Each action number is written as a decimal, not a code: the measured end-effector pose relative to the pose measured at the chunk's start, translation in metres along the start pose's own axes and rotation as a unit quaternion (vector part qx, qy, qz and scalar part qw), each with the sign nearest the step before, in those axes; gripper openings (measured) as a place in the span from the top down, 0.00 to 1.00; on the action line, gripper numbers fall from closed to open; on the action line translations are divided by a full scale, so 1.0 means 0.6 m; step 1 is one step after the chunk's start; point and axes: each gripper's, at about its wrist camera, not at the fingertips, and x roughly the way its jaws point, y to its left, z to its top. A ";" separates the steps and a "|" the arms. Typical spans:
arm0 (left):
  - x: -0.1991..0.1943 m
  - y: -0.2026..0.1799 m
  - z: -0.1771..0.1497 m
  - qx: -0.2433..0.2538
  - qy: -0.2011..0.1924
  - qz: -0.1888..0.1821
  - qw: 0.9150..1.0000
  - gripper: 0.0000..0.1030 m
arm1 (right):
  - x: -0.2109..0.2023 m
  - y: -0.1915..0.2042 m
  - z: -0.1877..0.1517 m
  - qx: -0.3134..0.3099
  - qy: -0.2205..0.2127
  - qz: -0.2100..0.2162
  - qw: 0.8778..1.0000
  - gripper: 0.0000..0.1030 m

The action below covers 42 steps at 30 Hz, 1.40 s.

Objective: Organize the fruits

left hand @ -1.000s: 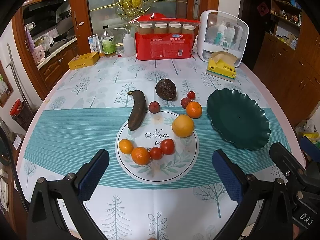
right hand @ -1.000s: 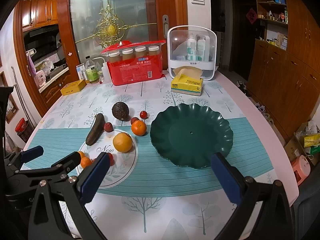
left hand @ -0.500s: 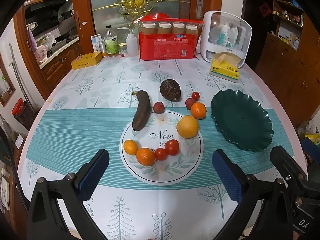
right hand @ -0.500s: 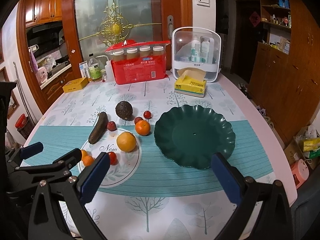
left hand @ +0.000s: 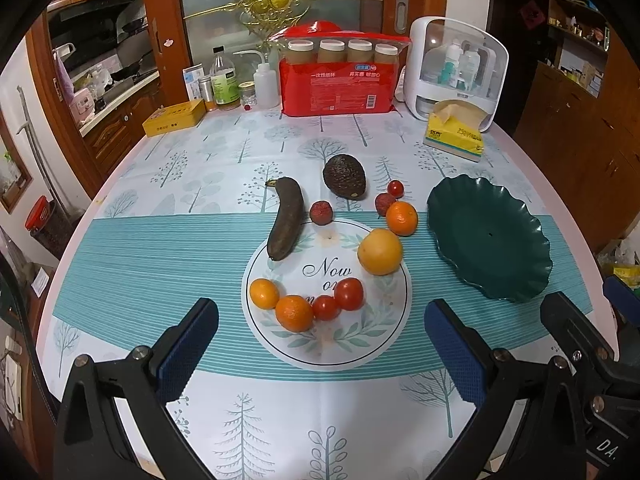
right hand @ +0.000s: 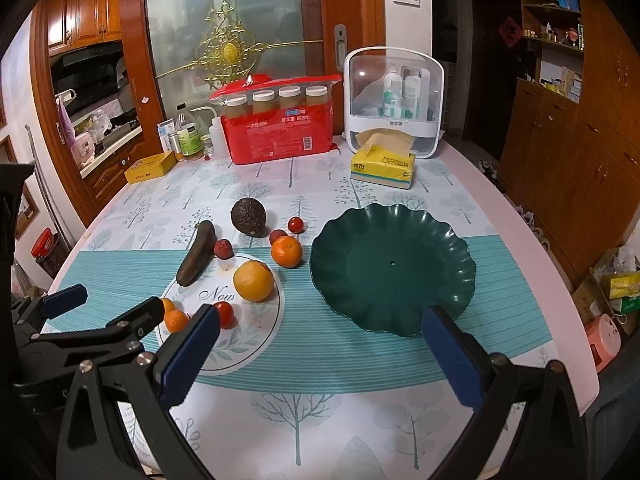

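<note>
The table (left hand: 132, 248) carries an empty green plate (right hand: 392, 268) on the right. Beside it, to the left, lie the big orange (left hand: 379, 251), dark banana (left hand: 285, 223), avocado (left hand: 344, 176) and small tomatoes (left hand: 349, 293). The left gripper (left hand: 320, 344) and the right gripper (right hand: 320, 352) are both spread wide and hold nothing.

The desk (left hand: 200, 168) wears a white cloth printed with pale blue-grey trees, crossed by a band of teal stripes. A white circle (left hand: 360, 340) with leaf sprigs and dark script sits in that band. The plate (right hand: 392, 272) is dark green with a scalloped edge. The banana (left hand: 286, 218) has gone brown-black, the avocado (left hand: 344, 176) is dark brown, the big orange (left hand: 380, 252) yellow-orange, the tomatoes (left hand: 349, 294) red. The tissue pack (right hand: 382, 166) is yellow, the bag (right hand: 280, 140) red. Both pairs of jaws are black with blue pads (left hand: 186, 346).
</note>
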 end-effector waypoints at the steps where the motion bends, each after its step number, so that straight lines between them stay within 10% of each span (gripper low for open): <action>1: 0.000 0.000 0.000 0.000 0.000 0.000 1.000 0.01 | 0.000 0.000 0.000 0.000 -0.001 0.000 1.000 0.02; 42: -0.048 0.047 0.059 0.024 -0.036 0.033 0.999 0.01 | -0.057 0.045 0.099 -0.054 -0.057 0.028 0.997 0.02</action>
